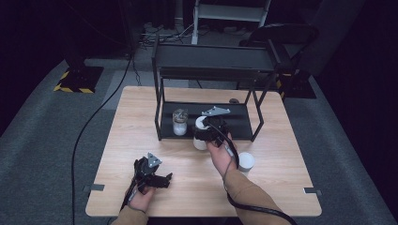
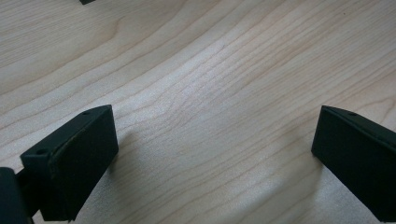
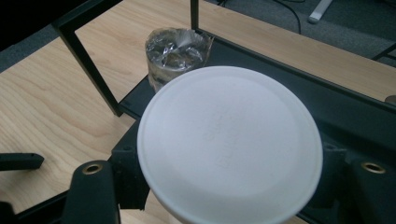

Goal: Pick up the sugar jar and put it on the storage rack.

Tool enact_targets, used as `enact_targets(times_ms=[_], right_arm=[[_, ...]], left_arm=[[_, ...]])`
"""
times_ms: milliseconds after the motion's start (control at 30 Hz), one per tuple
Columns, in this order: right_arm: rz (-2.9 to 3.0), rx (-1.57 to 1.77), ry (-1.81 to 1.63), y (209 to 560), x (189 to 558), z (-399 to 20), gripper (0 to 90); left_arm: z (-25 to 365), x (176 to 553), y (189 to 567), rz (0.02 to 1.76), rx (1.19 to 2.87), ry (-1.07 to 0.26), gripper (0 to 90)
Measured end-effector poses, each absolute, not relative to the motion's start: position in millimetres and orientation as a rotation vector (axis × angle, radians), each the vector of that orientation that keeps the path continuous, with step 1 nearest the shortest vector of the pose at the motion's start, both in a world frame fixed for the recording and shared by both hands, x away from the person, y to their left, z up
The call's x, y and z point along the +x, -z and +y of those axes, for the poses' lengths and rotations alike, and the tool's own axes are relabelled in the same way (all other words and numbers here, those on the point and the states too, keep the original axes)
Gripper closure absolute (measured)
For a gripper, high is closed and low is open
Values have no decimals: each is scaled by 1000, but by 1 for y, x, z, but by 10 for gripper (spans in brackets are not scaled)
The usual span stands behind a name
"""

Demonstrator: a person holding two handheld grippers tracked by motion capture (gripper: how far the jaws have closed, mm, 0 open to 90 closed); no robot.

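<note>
The right gripper (image 1: 206, 132) is clamped on a white-lidded jar (image 3: 229, 140) at the rack's (image 1: 162, 101) front edge, the foil-topped jar (image 3: 176, 49) at its 11 o'clock. The person should carry it level onto the lower shelf (image 1: 239, 119), clear of that jar. The left gripper (image 1: 157, 177) rests with its jaws apart.

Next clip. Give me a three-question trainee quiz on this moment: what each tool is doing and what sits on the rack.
1. True or false: the right tool is shut on a white lidded jar.
2. What lies between the left tool's jaws: A) a cup, B) bare wooden table, C) a cable?
3. What stands on the black rack's lower shelf?

Key:
1. True; the jaws clamp the jar's sides at the rack's front edge.
2. B; the jaws stand wide apart over the tabletop.
3. A clear jar with a crinkled film top; its lower part looks white.
</note>
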State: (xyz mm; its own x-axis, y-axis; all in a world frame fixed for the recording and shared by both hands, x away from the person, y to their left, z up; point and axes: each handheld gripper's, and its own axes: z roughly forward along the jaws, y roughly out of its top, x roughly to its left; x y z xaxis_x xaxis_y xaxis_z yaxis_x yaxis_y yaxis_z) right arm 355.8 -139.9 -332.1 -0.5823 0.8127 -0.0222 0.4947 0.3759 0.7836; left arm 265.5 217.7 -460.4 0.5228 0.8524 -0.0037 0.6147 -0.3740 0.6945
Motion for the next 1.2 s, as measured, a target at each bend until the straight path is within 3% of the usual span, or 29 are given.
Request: enact_targets(times_ms=[633, 1200], right_arm=[[2199, 1186, -1056, 317, 376, -137, 329], [2174, 1242, -1008, 334, 403, -120, 329]], left_arm=[[218, 266, 461, 1187, 2115, -472, 0], [218, 265, 460, 1186, 2118, -471, 1]])
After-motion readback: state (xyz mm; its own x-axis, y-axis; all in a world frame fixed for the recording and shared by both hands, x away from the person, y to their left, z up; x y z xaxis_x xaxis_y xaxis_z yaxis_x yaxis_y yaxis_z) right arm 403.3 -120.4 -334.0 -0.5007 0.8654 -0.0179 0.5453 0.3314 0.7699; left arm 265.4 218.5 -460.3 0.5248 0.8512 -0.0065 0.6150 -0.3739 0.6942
